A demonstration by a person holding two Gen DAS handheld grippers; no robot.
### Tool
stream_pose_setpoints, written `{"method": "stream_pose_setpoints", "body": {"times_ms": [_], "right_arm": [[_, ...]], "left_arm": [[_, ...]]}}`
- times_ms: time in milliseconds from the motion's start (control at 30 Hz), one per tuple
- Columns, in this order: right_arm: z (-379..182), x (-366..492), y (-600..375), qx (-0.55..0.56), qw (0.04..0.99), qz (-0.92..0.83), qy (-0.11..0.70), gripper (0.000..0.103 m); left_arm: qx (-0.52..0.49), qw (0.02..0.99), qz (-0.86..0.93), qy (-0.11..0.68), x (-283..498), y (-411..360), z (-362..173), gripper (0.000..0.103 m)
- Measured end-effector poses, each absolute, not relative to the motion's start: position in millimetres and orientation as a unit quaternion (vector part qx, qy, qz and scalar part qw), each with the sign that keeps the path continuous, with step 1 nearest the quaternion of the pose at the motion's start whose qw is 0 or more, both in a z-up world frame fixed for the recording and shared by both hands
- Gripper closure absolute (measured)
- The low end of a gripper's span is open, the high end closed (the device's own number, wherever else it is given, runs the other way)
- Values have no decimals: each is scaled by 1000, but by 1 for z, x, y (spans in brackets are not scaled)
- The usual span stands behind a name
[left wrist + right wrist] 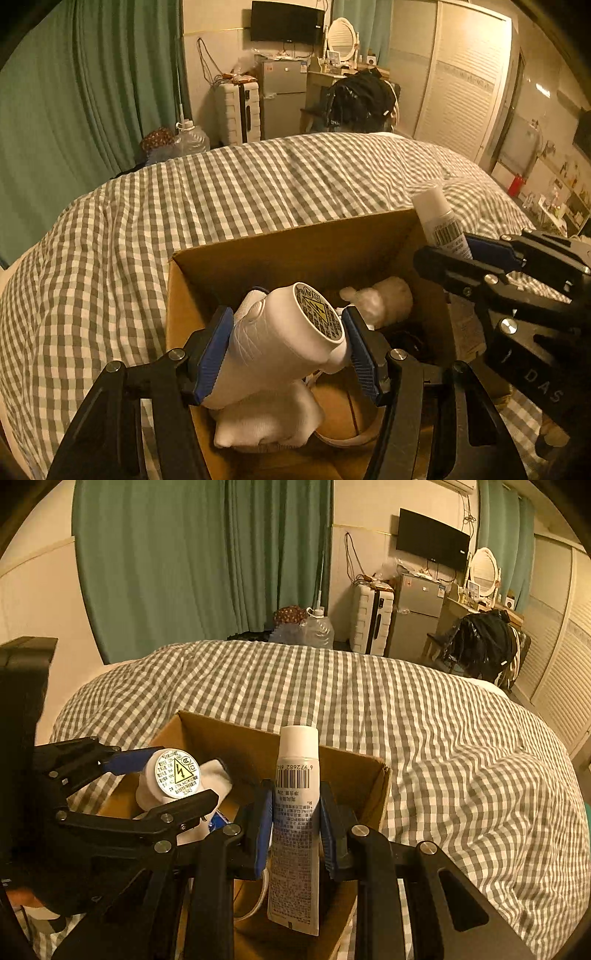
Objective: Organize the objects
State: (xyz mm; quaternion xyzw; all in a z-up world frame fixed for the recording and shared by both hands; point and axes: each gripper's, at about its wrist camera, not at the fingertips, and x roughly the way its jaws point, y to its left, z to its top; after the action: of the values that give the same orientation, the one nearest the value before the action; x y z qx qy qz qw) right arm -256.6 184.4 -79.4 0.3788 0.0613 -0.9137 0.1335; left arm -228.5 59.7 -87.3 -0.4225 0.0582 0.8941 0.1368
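An open cardboard box [295,243] sits on the checked bed; it also shows in the right wrist view [354,771]. My left gripper [286,349] is shut on a white hair dryer [288,339], holding it over the box's left side; the dryer also shows in the right wrist view [173,775]. My right gripper [295,823] is shut on a white tube [295,830], cap up, over the box's right side; the tube also shows in the left wrist view [441,225]. Inside the box lie a white cloth [266,421], a round wooden piece [343,413] and a pale plush toy [384,301].
The box rests on a grey-and-white checked duvet [184,203] covering the bed. Beyond the bed are green curtains [74,92], a white suitcase [238,110], a small fridge [284,96], a chair piled with dark clothes [358,99] and a wardrobe [461,81].
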Motion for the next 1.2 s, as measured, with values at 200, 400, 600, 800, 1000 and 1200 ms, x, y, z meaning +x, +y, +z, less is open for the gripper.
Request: {"method": "stream_pose_setpoints", "body": {"times_ms": [200,400,600,800,1000,1200], "right_arm": [[-82,-258,187,379,128,-915,54,80],[-64,-246,187,353,108,-928,54,35],[-31,-226,187,327,94,-938,57,26],[23,-193,189,286,82,-953,53,19],[80,-150,186,230,66,-969,59,11],[119,-114,182,199,54,-976,73,7]], "left_arm": [[-421,146,893,63,-228,63,-88,34],[-402,121,905,74,-219,62,-68,13],[-379,87,918,82,-203,56,-37,12],[-322,55,942,76,-169,42,19,5],[-273,45,958,72,-130,34,70,2],[-228,51,970,67,-93,27,110,0]]}}
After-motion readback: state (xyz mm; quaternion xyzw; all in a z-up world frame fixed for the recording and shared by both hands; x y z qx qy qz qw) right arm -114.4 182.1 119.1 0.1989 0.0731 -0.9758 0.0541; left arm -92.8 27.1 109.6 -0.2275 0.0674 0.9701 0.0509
